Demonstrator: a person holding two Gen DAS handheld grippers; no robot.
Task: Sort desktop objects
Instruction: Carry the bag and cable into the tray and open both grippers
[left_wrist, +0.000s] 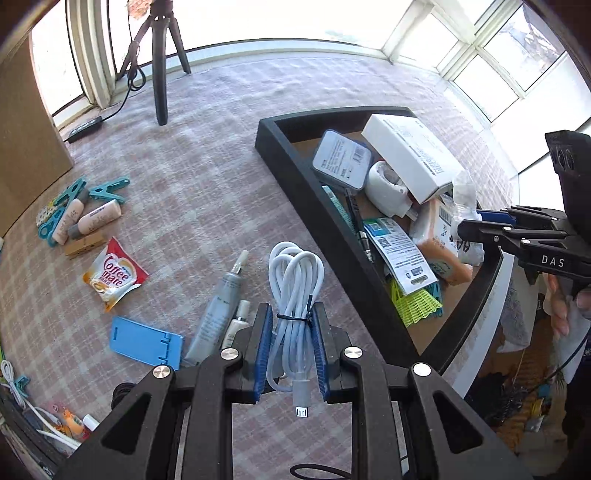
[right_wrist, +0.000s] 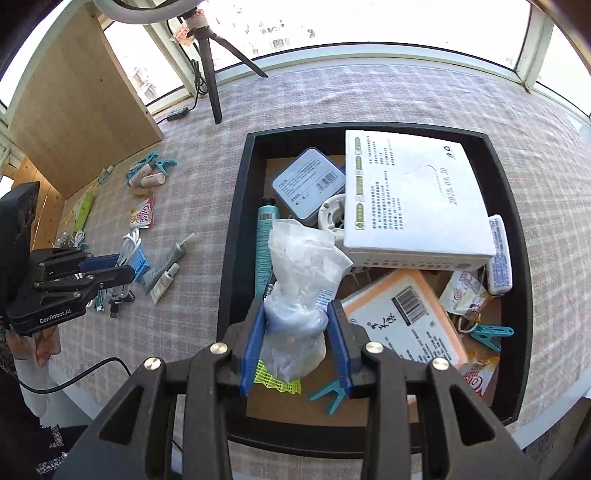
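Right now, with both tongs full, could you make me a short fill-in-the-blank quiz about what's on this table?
1. The left tongs grip a coiled white ____ bound with a black tie.
2. The right tongs hold a crumpled clear plastic ____ above the black tray.
3. The big white box lies inside the ____.
4. The red Coffee mate packet lies outside the tray, on the checked ____.

Missing words: cable; bag; tray; tablecloth

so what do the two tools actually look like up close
Both are black linkage frames with silver rivets and ribbed blue pads. The left tool carries white "GenRobot.AI" lettering, the right tool "DAS". A black cable trails from the left one.
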